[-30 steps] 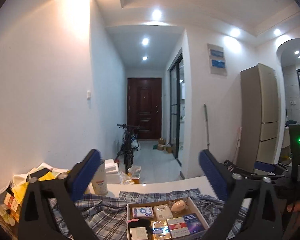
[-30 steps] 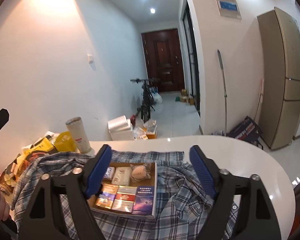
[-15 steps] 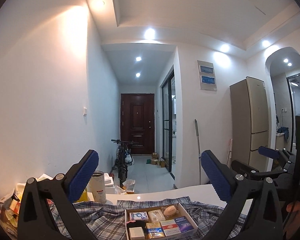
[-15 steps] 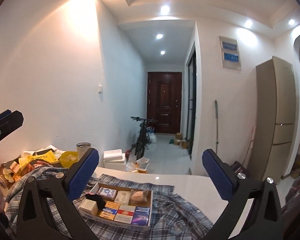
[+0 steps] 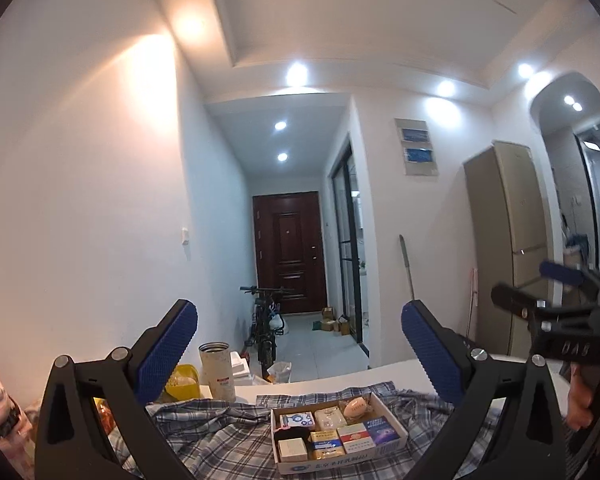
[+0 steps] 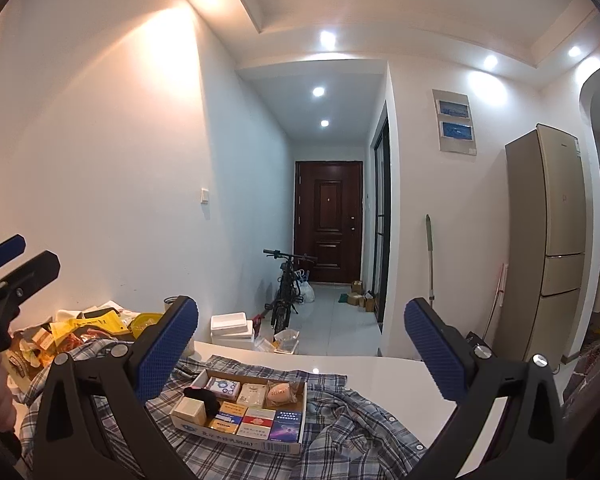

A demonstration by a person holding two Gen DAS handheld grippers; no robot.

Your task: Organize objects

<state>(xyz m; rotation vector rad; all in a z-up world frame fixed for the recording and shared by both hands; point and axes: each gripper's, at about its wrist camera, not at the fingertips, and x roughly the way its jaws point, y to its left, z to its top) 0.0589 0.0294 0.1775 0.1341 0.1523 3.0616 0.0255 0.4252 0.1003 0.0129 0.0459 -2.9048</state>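
While both grippers hang spread, the box (image 6: 236,440) rests on the shirt (image 6: 340,432).

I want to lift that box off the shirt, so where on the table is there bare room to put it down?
The bare white table lies right of the plaid shirt, out to the rounded edge, with a narrower strip behind the cardboard box. The left end is crowded: yellow packets and a tall cup.

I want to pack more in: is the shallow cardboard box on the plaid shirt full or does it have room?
Nearly full: the shallow cardboard box on the plaid shirt shows small packets side by side, almost no bare floor.
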